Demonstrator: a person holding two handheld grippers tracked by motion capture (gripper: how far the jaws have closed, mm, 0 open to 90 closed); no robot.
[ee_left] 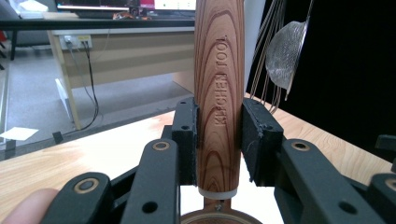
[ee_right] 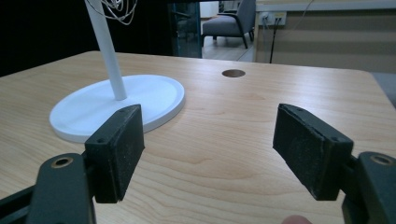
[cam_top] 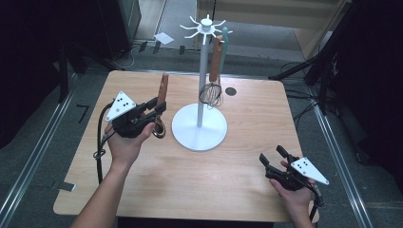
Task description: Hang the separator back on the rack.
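My left gripper (cam_top: 159, 107) is shut on the wooden handle (cam_top: 163, 88) of a kitchen tool, held upright above the table's left half. Its round brass-coloured head (cam_top: 158, 129) hangs below the jaws. In the left gripper view both pads press the handle (ee_left: 219, 88), which reads "KITCHEN TOOL". A white hook stand (cam_top: 198, 127) rises at the table's middle; a whisk (cam_top: 211, 93) with a wooden handle and a mint-green tool (cam_top: 224, 42) hang from its top. My right gripper (cam_top: 272, 154) rests low near the front right corner, open, with nothing between its pads (ee_right: 116, 149).
The wooden table (cam_top: 237, 190) has a small round hole (cam_top: 231, 91) behind the stand. In the left gripper view whisk wires (ee_left: 267, 51) and a mesh strainer (ee_left: 286, 49) hang close ahead. The stand's base (ee_right: 116, 105) lies left of the right gripper's jaws. Cables run on the floor behind.
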